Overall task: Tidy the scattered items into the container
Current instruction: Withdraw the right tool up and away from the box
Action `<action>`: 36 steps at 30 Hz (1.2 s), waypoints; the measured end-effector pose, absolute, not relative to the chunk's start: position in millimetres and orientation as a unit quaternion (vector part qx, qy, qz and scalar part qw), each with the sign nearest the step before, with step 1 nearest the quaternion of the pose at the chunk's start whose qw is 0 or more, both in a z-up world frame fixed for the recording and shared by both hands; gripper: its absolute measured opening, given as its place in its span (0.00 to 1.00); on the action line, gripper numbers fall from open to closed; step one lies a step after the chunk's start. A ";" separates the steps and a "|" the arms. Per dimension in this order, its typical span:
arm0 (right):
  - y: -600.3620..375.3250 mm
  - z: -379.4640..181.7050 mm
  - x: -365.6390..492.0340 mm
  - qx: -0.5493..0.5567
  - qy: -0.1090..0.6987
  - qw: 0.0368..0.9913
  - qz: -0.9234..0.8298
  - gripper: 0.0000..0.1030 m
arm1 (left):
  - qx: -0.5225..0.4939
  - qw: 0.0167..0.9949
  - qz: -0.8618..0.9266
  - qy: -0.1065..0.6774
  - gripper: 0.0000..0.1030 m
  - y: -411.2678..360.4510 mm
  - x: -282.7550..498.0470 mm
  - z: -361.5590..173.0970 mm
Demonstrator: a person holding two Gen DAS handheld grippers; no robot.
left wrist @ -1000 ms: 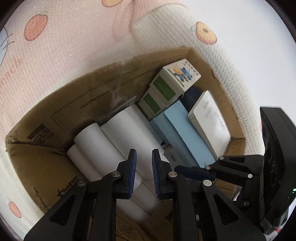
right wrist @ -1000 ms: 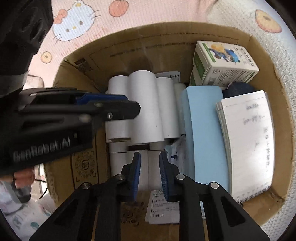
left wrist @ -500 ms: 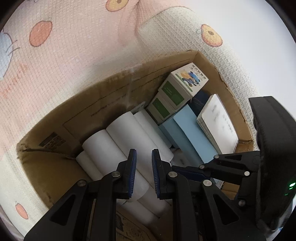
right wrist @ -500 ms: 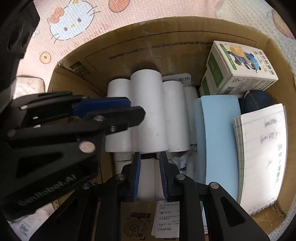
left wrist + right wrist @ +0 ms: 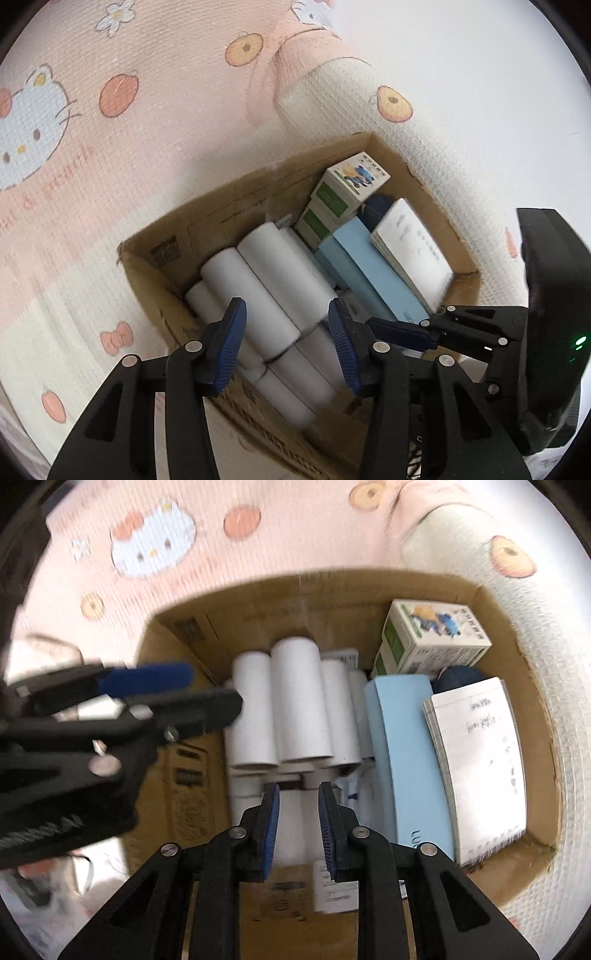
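The cardboard box [image 5: 517, 635] already holds, from nine o'clock to three, white paper rolls [image 5: 299, 701], a blue pad [image 5: 406, 753], a green-and-white carton [image 5: 432, 642] and a notepad [image 5: 480, 760]. The left gripper [image 5: 288, 341] hovers spread wide and empty above the rolls; the right gripper [image 5: 297, 825] hangs narrowly parted, holding nothing. No loose item shows on the patterned mat [image 5: 147, 110], so the tidying looks about finished.

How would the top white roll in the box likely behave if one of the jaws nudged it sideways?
The top white roll is a smooth cylinder lying on its side across other rolls, so it would probably roll off rather than slide. It looks like wound paper, likely light. The cardboard box wall and blue pad should stop it.
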State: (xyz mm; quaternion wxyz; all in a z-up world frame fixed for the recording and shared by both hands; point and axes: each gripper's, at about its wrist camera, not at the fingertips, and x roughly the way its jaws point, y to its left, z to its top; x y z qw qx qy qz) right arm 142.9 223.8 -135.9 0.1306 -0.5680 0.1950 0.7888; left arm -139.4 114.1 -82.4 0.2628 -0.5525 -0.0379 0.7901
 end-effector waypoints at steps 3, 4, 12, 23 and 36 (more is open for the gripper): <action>200.6 -126.1 134.8 -0.561 0.185 0.148 0.793 0.17 | -0.540 0.253 0.802 -0.024 0.56 114.4 -124.1 -77.0; 195.6 -124.2 135.0 -0.563 0.177 0.157 0.792 0.17 | -0.535 0.253 0.806 -0.014 0.56 111.4 -117.7 -74.5; 139.0 -128.0 123.9 -0.568 0.119 0.184 0.793 0.17 | -0.517 0.238 0.822 0.021 0.56 90.8 -68.7 -63.3; 109.5 -136.6 138.4 -0.597 0.032 0.208 0.774 0.56 | -0.497 0.176 0.849 0.037 0.64 49.8 -37.8 -54.5; 95.5 -96.9 157.4 -0.557 -0.009 0.242 0.794 0.64 | -0.470 0.158 0.860 0.116 0.64 55.0 -20.9 -40.9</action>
